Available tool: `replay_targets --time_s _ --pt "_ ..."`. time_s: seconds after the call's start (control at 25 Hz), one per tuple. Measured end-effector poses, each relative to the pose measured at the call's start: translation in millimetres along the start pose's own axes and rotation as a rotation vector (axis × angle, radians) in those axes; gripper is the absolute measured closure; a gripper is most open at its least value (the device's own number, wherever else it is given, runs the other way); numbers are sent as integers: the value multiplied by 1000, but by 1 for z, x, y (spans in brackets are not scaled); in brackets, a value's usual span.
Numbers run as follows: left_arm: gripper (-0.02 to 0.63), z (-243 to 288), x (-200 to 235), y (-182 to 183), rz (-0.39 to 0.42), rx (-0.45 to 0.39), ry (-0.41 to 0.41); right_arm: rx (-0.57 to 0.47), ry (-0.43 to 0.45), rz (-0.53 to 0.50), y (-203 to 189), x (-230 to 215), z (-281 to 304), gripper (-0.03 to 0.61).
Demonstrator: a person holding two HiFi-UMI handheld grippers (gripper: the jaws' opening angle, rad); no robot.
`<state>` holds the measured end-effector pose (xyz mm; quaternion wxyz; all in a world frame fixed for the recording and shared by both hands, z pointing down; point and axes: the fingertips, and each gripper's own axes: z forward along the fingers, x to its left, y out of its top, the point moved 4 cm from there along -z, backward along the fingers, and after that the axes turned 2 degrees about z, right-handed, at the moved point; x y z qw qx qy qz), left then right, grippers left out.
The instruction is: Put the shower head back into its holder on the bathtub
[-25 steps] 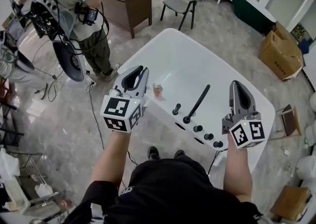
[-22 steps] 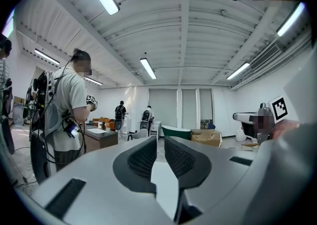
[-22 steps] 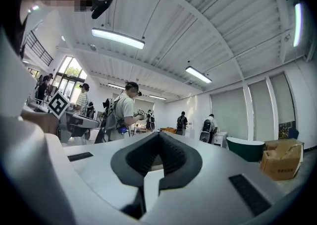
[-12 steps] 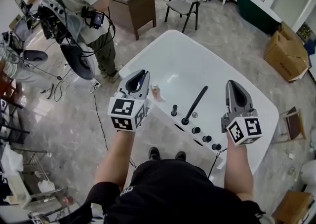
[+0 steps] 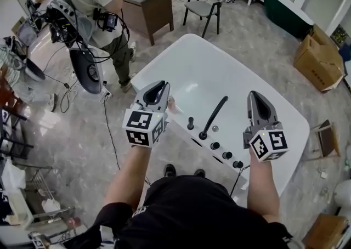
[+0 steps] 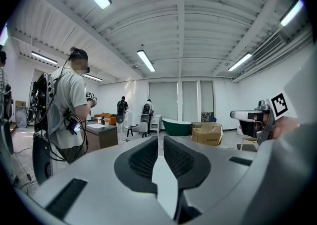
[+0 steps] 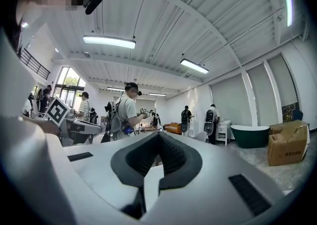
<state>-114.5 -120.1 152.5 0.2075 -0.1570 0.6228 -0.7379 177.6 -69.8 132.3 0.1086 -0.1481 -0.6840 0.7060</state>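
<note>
The black shower head (image 5: 215, 115) leans as a long wand over the near rim of the white bathtub (image 5: 192, 61), its lower end at a black base (image 5: 203, 135) among several black knobs (image 5: 215, 145). My left gripper (image 5: 162, 85) hovers over the rim to the left of it, shut and holding nothing. My right gripper (image 5: 256, 96) hovers to the right of the wand, also shut and holding nothing. In the left gripper view the left gripper (image 6: 160, 137) points out across the room, and in the right gripper view the right gripper (image 7: 157, 135) does the same; neither view shows the tub.
A small can (image 5: 173, 103) on the rim peeks out behind the left gripper. A person with camera gear (image 5: 90, 1) stands at the tub's far left. A brown desk (image 5: 145, 6), a chair (image 5: 204, 2), a cardboard box (image 5: 315, 58) and a green tub (image 5: 285, 6) stand beyond.
Both grippers have drifted toward the wand: the left one to the right, now covering most of the small can, the right one slightly left. The shower head has not moved.
</note>
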Motion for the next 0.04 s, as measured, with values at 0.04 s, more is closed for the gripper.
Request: replay_targets --time_s 0.04 --pt "565 0 -2 -1 -3 3 -3 1 2 2 0 -1 -1 568"
